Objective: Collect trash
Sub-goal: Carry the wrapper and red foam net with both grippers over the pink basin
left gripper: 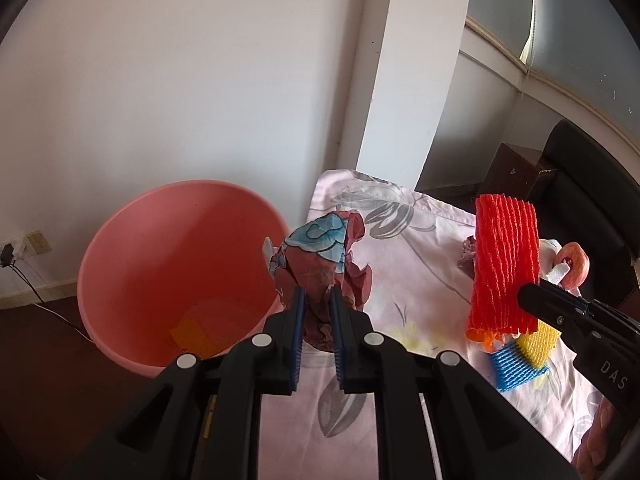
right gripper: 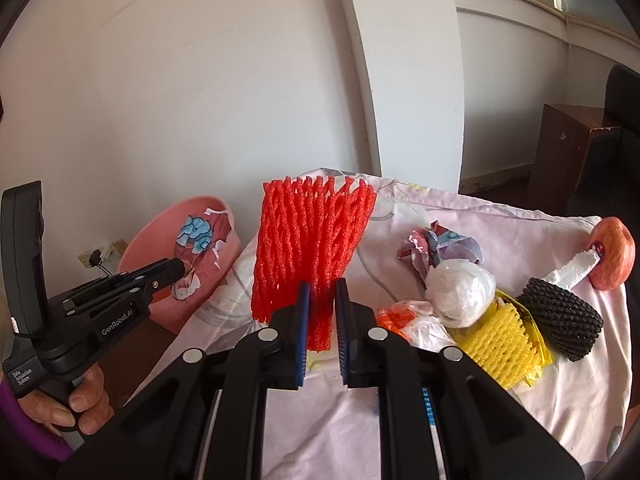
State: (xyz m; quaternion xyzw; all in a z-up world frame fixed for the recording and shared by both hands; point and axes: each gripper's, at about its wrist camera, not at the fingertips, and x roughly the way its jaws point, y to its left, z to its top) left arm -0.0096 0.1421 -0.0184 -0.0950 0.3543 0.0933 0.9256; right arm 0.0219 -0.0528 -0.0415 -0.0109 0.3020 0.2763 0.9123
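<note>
My left gripper (left gripper: pixel 317 300) is shut on a crumpled red and blue wrapper (left gripper: pixel 320 256), held beside the rim of the pink bucket (left gripper: pixel 132 240). From the right wrist view the wrapper (right gripper: pixel 200 244) hangs in front of the bucket (right gripper: pixel 156 236). My right gripper (right gripper: pixel 322 292) is shut on a red foam net (right gripper: pixel 312 240), held upright above the cloth-covered table (right gripper: pixel 440 412). The net also shows in the left wrist view (left gripper: pixel 504 264). On the table lie a crumpled paper (right gripper: pixel 436 244), a white bag ball (right gripper: pixel 460 292), a yellow net (right gripper: pixel 500 340), a black net (right gripper: pixel 560 316) and an apple (right gripper: pixel 612 256).
Yellow and orange trash (left gripper: pixel 196 332) lies in the bucket's bottom. A blue net (left gripper: pixel 512 368) lies under the yellow one. A white pillar (left gripper: pixel 400 80) stands behind the table. A brown cabinet (right gripper: pixel 568 148) and black chair (left gripper: pixel 580 184) are at the right. A wall socket with cable (left gripper: pixel 16 252) is at the left.
</note>
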